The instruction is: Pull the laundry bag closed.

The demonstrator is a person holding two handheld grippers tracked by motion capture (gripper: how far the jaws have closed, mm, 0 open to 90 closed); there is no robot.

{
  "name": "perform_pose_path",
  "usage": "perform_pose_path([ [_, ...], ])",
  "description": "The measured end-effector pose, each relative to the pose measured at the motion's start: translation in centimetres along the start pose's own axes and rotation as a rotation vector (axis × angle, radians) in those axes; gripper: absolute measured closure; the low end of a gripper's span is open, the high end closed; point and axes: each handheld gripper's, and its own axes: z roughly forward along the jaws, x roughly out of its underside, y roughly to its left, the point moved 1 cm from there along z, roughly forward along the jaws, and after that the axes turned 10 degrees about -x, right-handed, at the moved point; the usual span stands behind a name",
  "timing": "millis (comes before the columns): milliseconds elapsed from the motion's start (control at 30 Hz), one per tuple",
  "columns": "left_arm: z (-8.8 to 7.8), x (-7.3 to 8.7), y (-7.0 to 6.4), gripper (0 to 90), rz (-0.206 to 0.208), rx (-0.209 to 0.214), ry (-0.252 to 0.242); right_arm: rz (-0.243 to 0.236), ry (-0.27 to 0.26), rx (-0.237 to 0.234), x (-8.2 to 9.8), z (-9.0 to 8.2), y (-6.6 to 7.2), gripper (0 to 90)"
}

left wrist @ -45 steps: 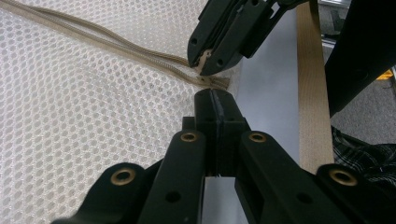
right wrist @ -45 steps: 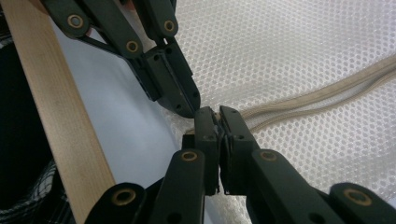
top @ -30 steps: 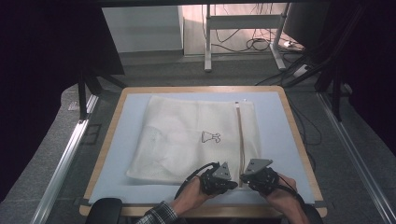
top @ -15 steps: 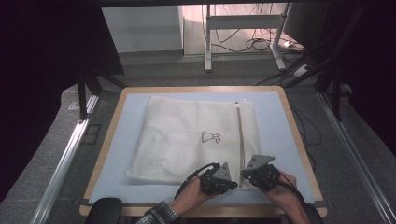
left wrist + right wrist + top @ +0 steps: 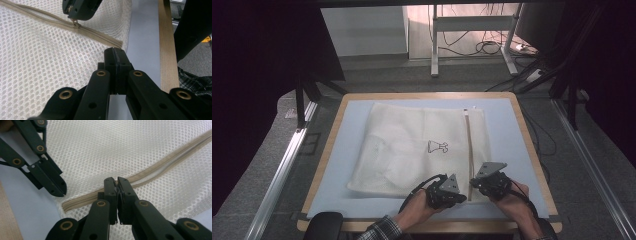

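Bench (image 5: 507, 130) evenly lit from above, surroundings left pretty dark. Glare seen on floor beyond. Close-up views sharp on mesh, claw bases blurred.

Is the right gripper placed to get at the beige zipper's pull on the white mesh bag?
Probably yes: the right gripper, jaws shut, sits at the beige zipper of the white mesh bag, apparently pinching its pull; nothing blocks it.
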Motion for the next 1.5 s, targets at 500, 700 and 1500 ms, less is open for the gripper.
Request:
perform_pose_path([
  [500, 0.0, 0.0, 0.1, 89.8, -0.004, 0.005, 0.002, -0.003, -0.001, 0.013, -0.3, 0.2, -1.0, 86.2],
  [700, 0.0, 0.0, 0.1, 89.8, -0.009, 0.008, 0.0, -0.004, 0.002, 0.021, -0.5, 0.4, -1.4, 86.2],
  [1500, 0.0, 0.0, 0.2, 89.8, -0.014, 0.012, 0.001, 0.002, 0.008, 0.046, -1.2, 1.0, -3.1, 86.2],
])
